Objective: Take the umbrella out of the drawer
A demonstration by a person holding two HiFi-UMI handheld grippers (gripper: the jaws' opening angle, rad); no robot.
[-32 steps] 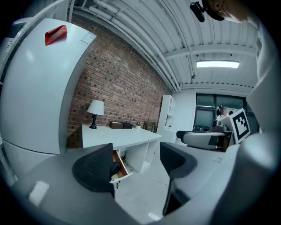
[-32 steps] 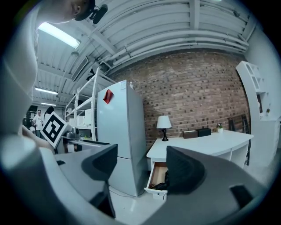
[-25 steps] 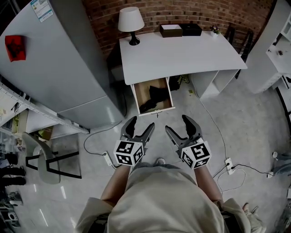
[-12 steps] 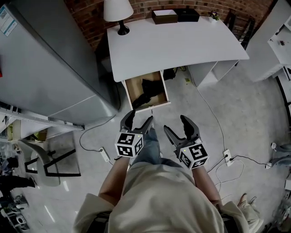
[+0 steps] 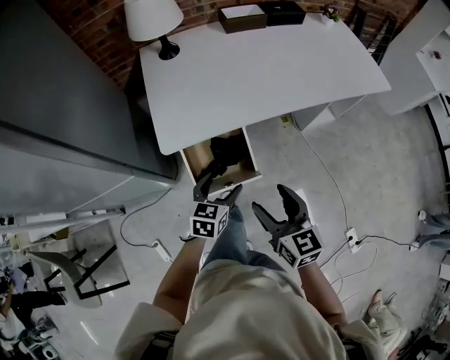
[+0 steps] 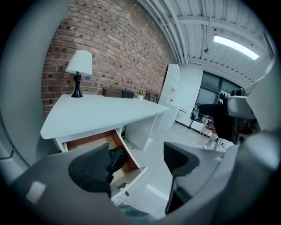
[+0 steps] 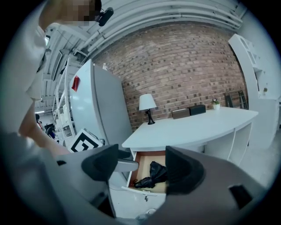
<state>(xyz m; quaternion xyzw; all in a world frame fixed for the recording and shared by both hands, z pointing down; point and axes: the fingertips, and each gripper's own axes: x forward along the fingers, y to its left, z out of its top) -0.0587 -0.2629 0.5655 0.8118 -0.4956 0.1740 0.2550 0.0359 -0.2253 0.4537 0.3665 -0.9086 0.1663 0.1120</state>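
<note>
1. Against the brick wall stands the white bench (image 5: 267, 70), with a table lamp (image 5: 151, 21) at its far left corner.
2. Under the bench's near edge, the wooden-lined drawer (image 5: 199, 152) is pulled out.
3. The left gripper (image 5: 218, 188) hovers near the drawer's front. Its jaws have just been opening, with nothing between them.
4. The right gripper (image 5: 272, 200) hangs beside it above the floor, jaws apart and empty.
5. The black folded umbrella (image 5: 221, 153) lies inside the drawer, untouched.

We see a brick wall (image 7: 189, 66) behind a white counter (image 5: 267, 77), a lamp (image 5: 151, 17) (white shade), a tall grey cabinet (image 5: 56, 84) and a pale floor (image 5: 380, 176).
</note>
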